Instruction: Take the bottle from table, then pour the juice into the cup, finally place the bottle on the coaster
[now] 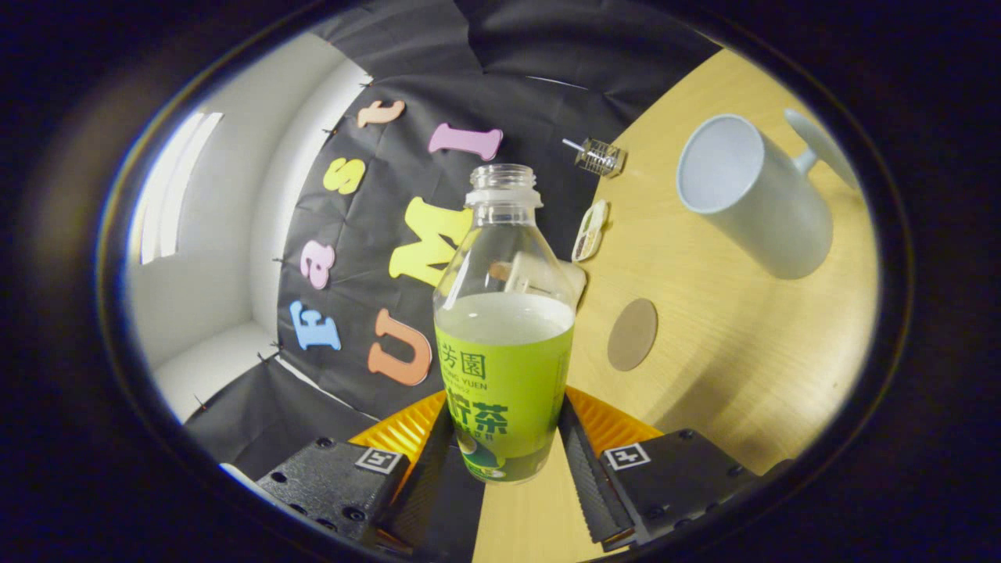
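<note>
My gripper [504, 438] is shut on a clear bottle [504, 344] with a green label, both fingers pressing its lower sides. The bottle has no cap and holds pale juice up to the top of the label. The whole view is tilted, so the wooden table [727, 375] slants beside the bottle. A white cup [755, 195] with a handle stands on the table beyond the fingers, its open mouth facing me and its inside bare. A round brown coaster [632, 334] lies flat on the table between the bottle and the cup, close to the bottle.
A small clear glass object [600, 156] with a thin stick rests at the table's far edge near the black cloth wall. A small oval item [590, 231] lies just nearer. A pale block [539, 274] shows through the bottle. White booth walls [203, 258] stand beyond the cloth.
</note>
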Available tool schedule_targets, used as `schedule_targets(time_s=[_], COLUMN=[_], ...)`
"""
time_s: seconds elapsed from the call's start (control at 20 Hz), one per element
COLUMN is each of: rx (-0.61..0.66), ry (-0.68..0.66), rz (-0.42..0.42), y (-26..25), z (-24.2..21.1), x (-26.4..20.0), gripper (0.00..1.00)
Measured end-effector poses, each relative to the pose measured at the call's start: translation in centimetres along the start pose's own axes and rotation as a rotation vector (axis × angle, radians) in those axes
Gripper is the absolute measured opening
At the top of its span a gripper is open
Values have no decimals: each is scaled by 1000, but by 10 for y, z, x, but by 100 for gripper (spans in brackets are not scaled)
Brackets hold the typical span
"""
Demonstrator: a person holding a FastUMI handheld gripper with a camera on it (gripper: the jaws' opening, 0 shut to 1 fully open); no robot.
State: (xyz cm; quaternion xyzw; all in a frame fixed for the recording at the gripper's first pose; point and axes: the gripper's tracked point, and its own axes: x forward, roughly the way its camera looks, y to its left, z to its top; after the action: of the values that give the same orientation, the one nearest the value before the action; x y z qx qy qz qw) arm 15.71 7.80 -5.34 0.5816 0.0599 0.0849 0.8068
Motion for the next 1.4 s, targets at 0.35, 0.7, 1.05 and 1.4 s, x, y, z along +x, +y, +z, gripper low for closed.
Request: schedule_targets(time_s=[0.35, 0.7, 1.05, 1.4], rx=[198, 364, 420, 495], ry=[-22, -64, -88, -109], rz=[20, 71, 100, 143], y=[7, 13, 20, 29], z=[5, 20, 36, 48], x=[1, -1, -3, 5], gripper=[79, 79, 79, 79])
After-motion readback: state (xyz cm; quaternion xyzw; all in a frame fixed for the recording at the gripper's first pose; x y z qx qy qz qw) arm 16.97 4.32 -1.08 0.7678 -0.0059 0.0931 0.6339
